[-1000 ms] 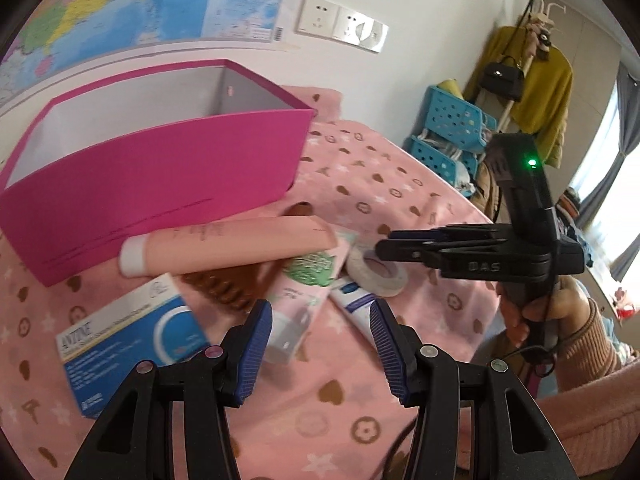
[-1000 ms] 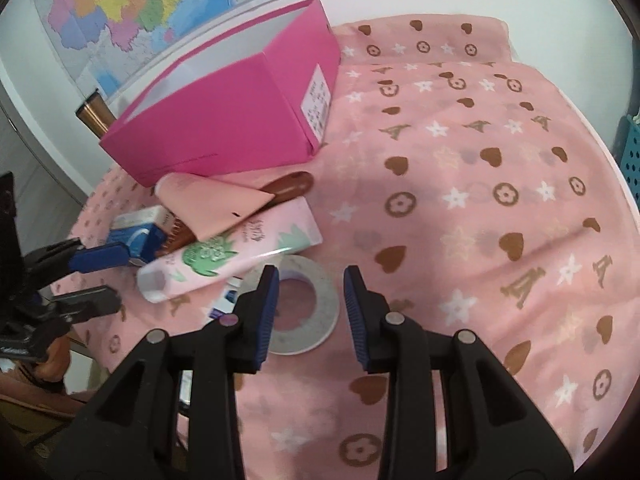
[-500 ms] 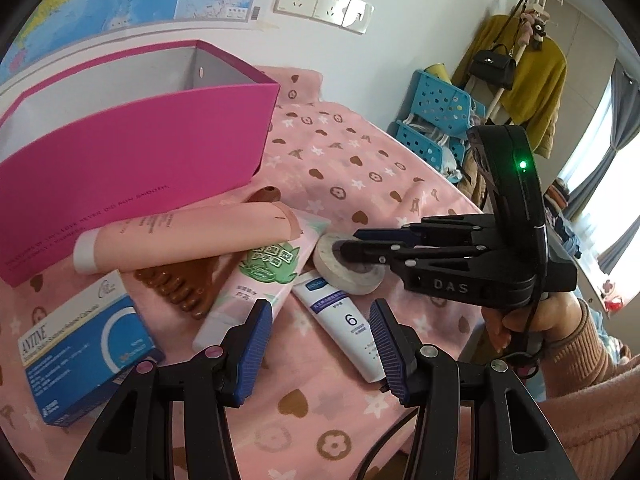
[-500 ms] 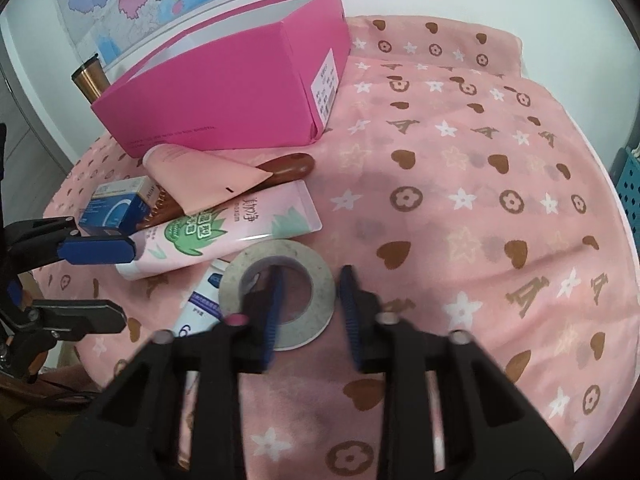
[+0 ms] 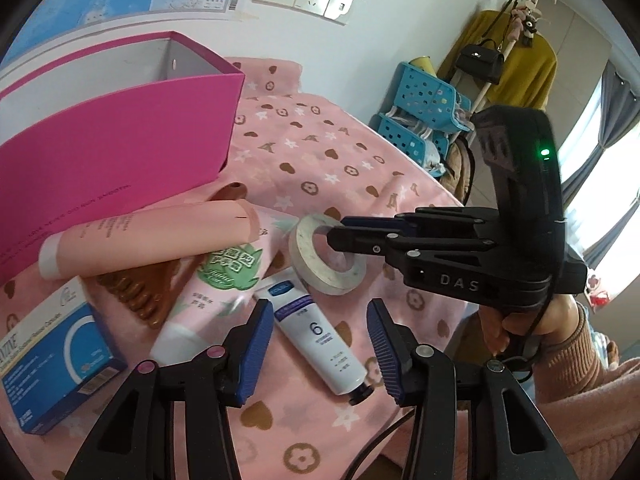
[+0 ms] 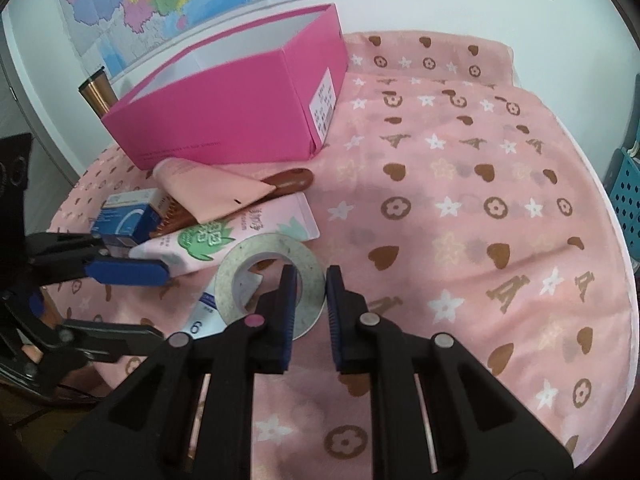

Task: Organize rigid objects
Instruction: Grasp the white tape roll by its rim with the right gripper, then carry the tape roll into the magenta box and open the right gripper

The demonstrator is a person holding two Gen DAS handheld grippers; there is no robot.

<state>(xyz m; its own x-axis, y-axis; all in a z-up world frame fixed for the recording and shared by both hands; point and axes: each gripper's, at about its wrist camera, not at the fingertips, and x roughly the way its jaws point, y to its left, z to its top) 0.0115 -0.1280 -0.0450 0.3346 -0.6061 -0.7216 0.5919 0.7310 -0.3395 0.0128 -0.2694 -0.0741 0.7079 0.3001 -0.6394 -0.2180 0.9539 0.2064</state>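
My right gripper (image 6: 310, 276) is shut on the wall of a white tape roll (image 6: 240, 264), with one finger inside the ring and one outside. In the left wrist view the tape roll (image 5: 316, 280) tilts up in the right gripper (image 5: 340, 232). My left gripper (image 5: 320, 308) hovers over a white tube (image 5: 316, 332) marked 6. Its jaws are closing and the pads do not touch the tube. Beside the tube lie a green-label tube (image 5: 224, 276), a pink tube (image 5: 152, 240), a brown comb (image 5: 136, 296) and a blue box (image 5: 52, 356). Behind them stands an open pink box (image 5: 120, 140).
A pink patterned cloth (image 6: 460, 208) covers the round table. A metal cup (image 6: 96, 92) stands behind the pink box (image 6: 240, 120). Blue baskets (image 5: 424, 120) and a hanging yellow coat (image 5: 516, 68) are beyond the table's right edge. A hand (image 5: 520, 328) holds the right gripper.
The right gripper's jaws closed on the tape roll's wall and the roll tipped up. The left gripper moved in over the white tube and its jaws narrowed a little.
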